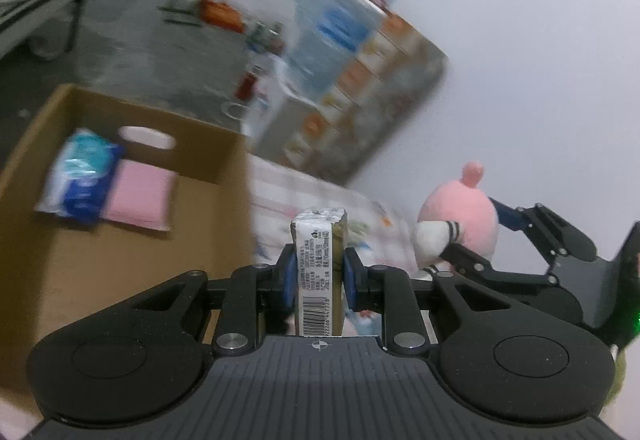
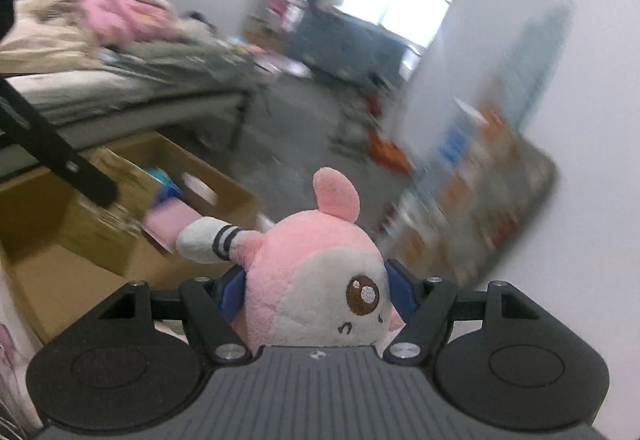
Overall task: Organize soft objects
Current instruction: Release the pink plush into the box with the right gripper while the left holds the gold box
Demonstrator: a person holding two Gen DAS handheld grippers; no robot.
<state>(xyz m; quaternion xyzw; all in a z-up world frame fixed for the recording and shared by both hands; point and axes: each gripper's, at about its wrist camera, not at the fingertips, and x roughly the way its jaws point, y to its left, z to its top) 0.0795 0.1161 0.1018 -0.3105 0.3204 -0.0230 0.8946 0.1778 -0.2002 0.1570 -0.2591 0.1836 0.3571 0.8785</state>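
My left gripper [image 1: 318, 272] is shut on a small wrapped pack [image 1: 319, 272] with a barcode, held upright in the air beside an open cardboard box [image 1: 80, 260]. Inside the box lie a blue tissue pack [image 1: 82, 175] and a pink flat pad [image 1: 140, 195]. My right gripper [image 2: 316, 290] is shut on a pink and white plush toy [image 2: 316, 280], held in the air right of the box [image 2: 52, 280]. The plush [image 1: 460, 215] and the right gripper also show at the right of the left wrist view.
A patterned cloth [image 1: 312, 195] lies under the grippers. A shelf unit [image 1: 360, 79] with coloured items leans on the white wall. A bed [image 2: 120, 79] with heaped bedding stands at the left. Floor clutter lies beyond.
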